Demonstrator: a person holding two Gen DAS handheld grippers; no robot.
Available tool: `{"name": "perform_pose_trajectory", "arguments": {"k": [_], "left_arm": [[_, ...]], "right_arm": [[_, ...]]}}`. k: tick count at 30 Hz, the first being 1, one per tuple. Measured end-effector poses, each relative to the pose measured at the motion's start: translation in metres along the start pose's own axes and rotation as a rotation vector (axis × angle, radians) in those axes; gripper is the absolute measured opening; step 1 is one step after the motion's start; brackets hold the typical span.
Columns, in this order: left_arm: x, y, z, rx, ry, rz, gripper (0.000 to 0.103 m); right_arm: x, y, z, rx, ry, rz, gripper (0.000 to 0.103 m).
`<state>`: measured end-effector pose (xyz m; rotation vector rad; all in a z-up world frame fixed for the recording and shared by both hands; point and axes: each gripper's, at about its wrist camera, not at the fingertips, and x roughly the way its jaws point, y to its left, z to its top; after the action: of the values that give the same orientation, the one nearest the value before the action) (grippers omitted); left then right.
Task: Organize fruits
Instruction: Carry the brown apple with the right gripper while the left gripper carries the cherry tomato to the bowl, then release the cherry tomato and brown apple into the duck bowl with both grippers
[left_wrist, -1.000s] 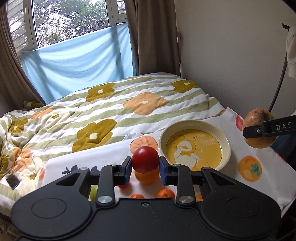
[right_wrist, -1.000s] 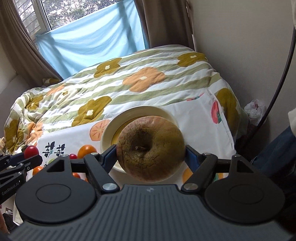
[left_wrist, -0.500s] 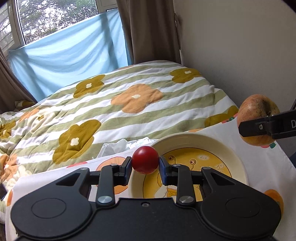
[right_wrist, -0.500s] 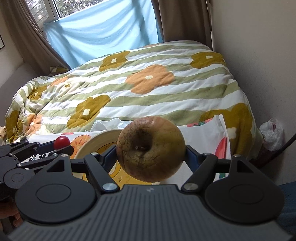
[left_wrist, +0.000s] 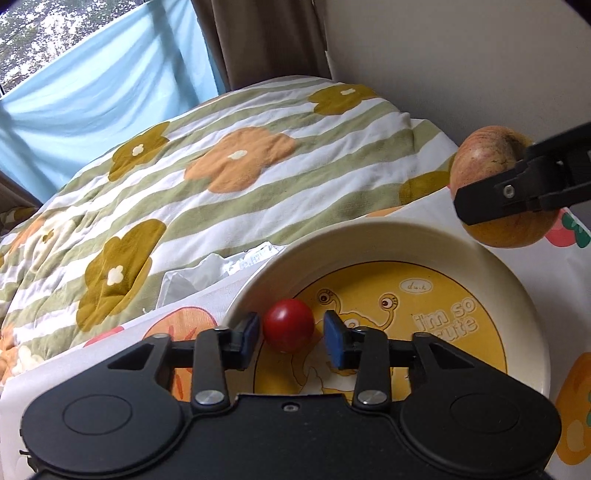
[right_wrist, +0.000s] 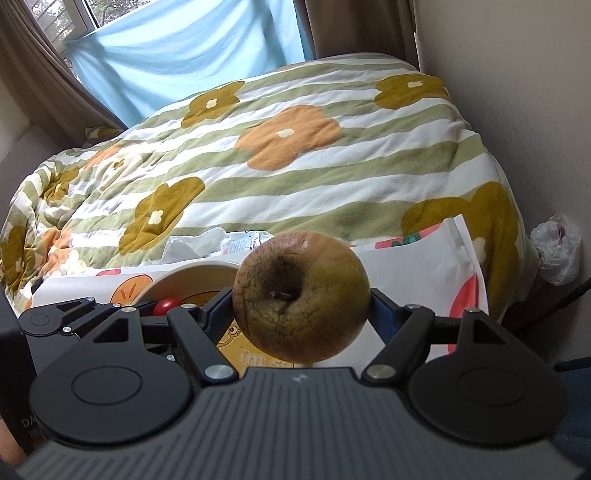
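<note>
A small red tomato (left_wrist: 288, 325) sits between the blue pads of my left gripper (left_wrist: 291, 338), whose jaws are opening; gaps show on both sides of it. It lies at the near left inside of a cream bowl (left_wrist: 517, 280) with a yellow cartoon bottom. My right gripper (right_wrist: 301, 310) is shut on a large brownish apple (right_wrist: 301, 295), held in the air over the bowl's right side (right_wrist: 192, 275). In the left wrist view the apple (left_wrist: 487, 177) hangs beyond the bowl's far right rim. The tomato (right_wrist: 166, 305) also shows in the right wrist view.
The bowl stands on a white cloth with fruit prints (left_wrist: 554, 266), laid over a striped flowered quilt (left_wrist: 221, 155). Crumpled white wrappers (left_wrist: 207, 273) lie just behind the bowl. A wall is close on the right, and a plastic bag (right_wrist: 557, 247) sits in the corner.
Both grippers moved forward and down over the bowl. The left jaws, earlier shut on the tomato, have parted and the tomato now rests in the bowl. The right still holds the apple.
</note>
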<state>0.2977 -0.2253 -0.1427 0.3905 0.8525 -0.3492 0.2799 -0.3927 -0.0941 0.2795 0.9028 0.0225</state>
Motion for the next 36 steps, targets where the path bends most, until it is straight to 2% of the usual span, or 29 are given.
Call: {"name": "perform_pose_trajectory", "arguments": {"k": [1, 2, 3, 4, 7, 13, 20, 25, 33, 35, 36], "left_arm": [[-0.004, 0.001, 0.001, -0.005, -0.013, -0.022, 0.071], [-0.009, 0.002, 0.001, -0.008, -0.032, -0.023, 0.087], [-0.014, 0.002, 0.0, -0.006, -0.049, -0.009, 0.099], [-0.02, 0.002, 0.0, -0.001, -0.066, 0.004, 0.101], [-0.032, 0.009, -0.002, -0.013, -0.078, -0.004, 0.101], [-0.042, 0.027, -0.013, -0.055, -0.051, 0.023, 0.101], [-0.054, 0.047, -0.034, -0.113, -0.017, 0.061, 0.101], [-0.06, 0.056, -0.047, -0.137, -0.002, 0.099, 0.101], [-0.07, 0.062, -0.054, -0.194, 0.015, 0.103, 0.101], [-0.075, 0.061, -0.057, -0.205, 0.017, 0.101, 0.101], [-0.077, 0.06, -0.058, -0.207, 0.016, 0.1, 0.101]], "right_arm": [[0.0, 0.0, 0.001, 0.001, 0.002, -0.001, 0.091], [0.0, 0.0, 0.002, 0.0, 0.002, -0.002, 0.091], [0.0, 0.0, 0.001, -0.002, 0.0, -0.001, 0.091], [0.0, 0.001, 0.002, -0.004, 0.0, -0.002, 0.091], [0.002, 0.002, 0.004, -0.008, 0.006, 0.002, 0.091], [0.011, 0.013, 0.004, -0.061, 0.029, 0.031, 0.091], [0.025, 0.053, -0.007, -0.266, 0.024, 0.062, 0.091], [0.038, 0.068, -0.014, -0.332, 0.029, 0.079, 0.091], [0.05, 0.078, -0.025, -0.38, 0.044, 0.042, 0.091], [0.044, 0.078, -0.027, -0.378, 0.001, 0.032, 0.095], [0.038, 0.076, -0.028, -0.377, -0.026, 0.029, 0.103]]}}
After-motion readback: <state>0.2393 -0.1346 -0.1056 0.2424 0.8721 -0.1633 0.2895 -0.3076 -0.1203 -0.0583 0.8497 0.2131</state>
